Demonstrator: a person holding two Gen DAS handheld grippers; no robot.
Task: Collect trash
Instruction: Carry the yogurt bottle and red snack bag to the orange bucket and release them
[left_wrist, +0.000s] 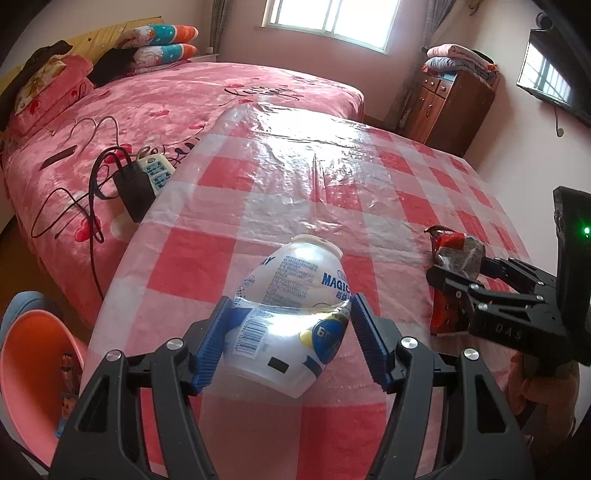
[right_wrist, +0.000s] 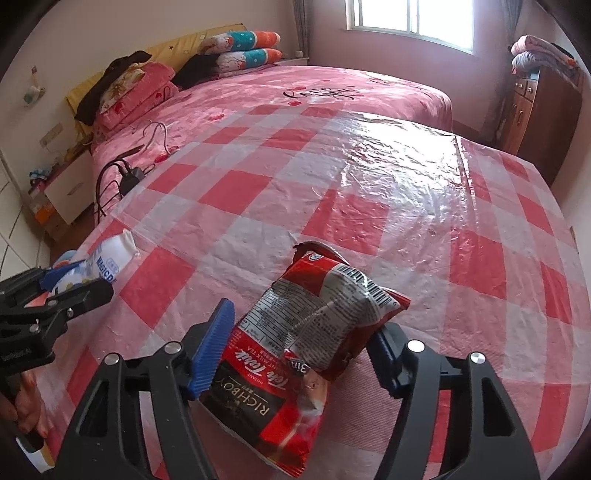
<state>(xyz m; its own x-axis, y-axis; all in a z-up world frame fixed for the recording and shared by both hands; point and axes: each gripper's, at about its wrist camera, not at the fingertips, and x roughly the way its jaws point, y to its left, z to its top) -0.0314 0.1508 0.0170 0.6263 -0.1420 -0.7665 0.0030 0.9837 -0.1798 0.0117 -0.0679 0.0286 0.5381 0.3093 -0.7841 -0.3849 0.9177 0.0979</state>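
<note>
A pink bedroom holds a desk (right_wrist: 369, 206) under red-checked plastic. Near its front edge, the left claw (left_wrist: 288, 339) clamps a white plastic bottle (left_wrist: 291, 314) across its long axis; the right claw (right_wrist: 299, 354) brackets a crumpled red tea packet (right_wrist: 295, 354), pressing it.

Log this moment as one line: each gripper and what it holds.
left gripper: closed on white bottle | right gripper: closed on red packet | both on checked tablecloth
</note>
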